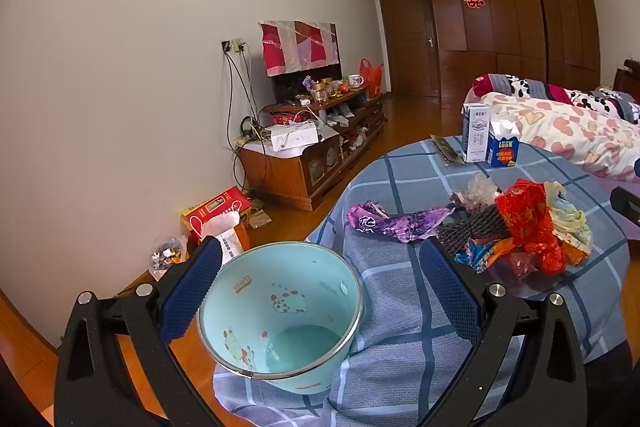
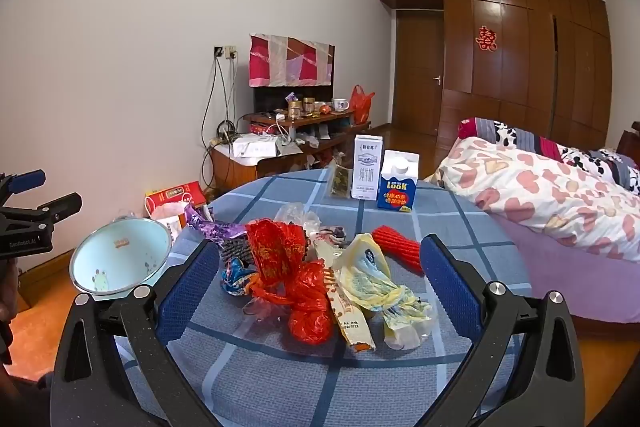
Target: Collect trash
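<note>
A light blue trash bin (image 1: pixel 280 311) stands at the table's left edge, empty inside. My left gripper (image 1: pixel 320 291) is open, its fingers either side of the bin's rim, not touching. A pile of trash lies on the blue checked tablecloth (image 2: pixel 280 359): a red plastic bag (image 2: pixel 308 311), a red wrapper (image 2: pixel 276 251), a yellow bag (image 2: pixel 372 279), a purple wrapper (image 1: pixel 400 223), a red foam net (image 2: pixel 396 247). My right gripper (image 2: pixel 316 283) is open, hovering over the pile. The bin (image 2: pixel 120 259) and the left gripper (image 2: pixel 44 203) show at the left of the right wrist view.
Two cartons stand at the table's far side: a white milk carton (image 2: pixel 367 167) and a blue one (image 2: pixel 398 187). A bed with a heart-print quilt (image 2: pixel 540 195) is on the right. A cluttered TV cabinet (image 1: pixel 312 147) and boxes (image 1: pixel 216 211) line the left wall.
</note>
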`<state>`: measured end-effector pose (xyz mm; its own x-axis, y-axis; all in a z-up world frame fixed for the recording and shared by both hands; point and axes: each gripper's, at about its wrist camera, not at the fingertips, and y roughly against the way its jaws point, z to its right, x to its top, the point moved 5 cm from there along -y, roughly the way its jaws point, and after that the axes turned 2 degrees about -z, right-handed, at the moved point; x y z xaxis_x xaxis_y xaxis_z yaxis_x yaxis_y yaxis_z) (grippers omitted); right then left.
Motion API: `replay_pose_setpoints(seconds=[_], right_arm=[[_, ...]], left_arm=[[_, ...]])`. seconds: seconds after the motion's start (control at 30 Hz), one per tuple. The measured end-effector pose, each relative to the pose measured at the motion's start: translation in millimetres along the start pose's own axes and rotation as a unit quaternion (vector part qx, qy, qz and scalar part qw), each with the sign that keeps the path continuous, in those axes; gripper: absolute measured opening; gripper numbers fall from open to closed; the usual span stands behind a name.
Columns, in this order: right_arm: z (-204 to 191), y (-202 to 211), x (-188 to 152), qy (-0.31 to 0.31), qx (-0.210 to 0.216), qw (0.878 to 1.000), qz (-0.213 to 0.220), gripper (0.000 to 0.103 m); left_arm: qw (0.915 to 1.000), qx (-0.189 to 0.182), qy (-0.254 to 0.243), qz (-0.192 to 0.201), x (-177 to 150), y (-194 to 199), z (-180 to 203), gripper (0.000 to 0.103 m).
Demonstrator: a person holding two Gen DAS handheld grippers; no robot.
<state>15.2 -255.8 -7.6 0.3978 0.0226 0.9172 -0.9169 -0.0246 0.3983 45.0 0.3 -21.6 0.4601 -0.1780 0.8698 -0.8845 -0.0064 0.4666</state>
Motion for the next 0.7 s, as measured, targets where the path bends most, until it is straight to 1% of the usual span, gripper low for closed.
replay_pose_setpoints(seconds=[0.47,0.5,0.7], right_arm=[[1.0,0.5,-1.5,-0.001,0.001,1.0,-0.001,0.098],[0.8,0.4,-1.5,0.0,0.001,1.0,-0.002,0.098],[1.4,0.4,-0.9,0.0,0.001,1.0,-0.001,0.098]], left_arm=[[1.0,-0.001,-0.003,-0.001,4.9,4.8,-6.0,0.097],[1.0,0.0,0.001,0.001,-0.7,0.6,-0.6,0.097],[1.0,0.0,0.0,0.001,-0.5,0.3,-0.7,0.097]])
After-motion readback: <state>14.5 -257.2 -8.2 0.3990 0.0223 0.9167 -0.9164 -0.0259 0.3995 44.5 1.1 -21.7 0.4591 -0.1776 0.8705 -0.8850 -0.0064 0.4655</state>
